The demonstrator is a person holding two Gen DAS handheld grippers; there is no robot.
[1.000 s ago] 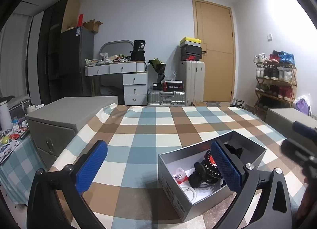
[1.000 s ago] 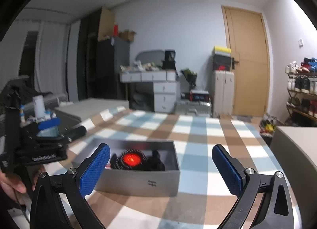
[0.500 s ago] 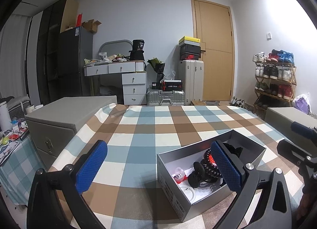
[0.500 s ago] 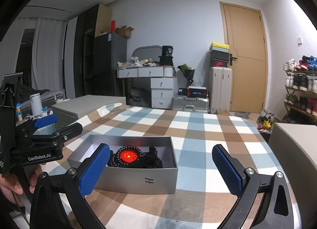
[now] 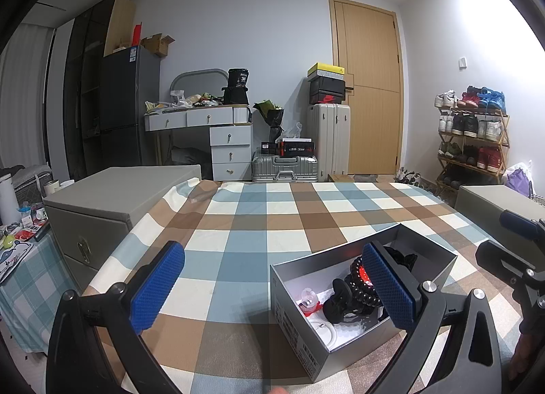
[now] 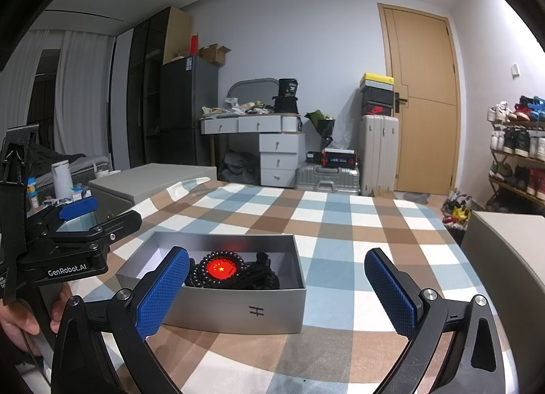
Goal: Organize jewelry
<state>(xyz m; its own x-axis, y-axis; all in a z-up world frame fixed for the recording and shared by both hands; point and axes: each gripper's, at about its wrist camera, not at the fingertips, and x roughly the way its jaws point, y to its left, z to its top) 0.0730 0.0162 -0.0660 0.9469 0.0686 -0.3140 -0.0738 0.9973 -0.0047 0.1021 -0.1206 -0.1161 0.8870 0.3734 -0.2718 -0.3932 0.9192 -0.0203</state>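
Box (image 6: 238, 305) on checked table (image 6: 340, 223), beads (image 6: 218, 268) and perhaps a hair claw (image 5: 337, 305) inside; both grippers' jaws wide open, empty.

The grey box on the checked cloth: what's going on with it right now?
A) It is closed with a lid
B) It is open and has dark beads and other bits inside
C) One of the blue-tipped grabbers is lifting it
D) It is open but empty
B: the grey box has no lid on, and a string of dark beads around a red disc lies inside; both grippers stay apart from it.
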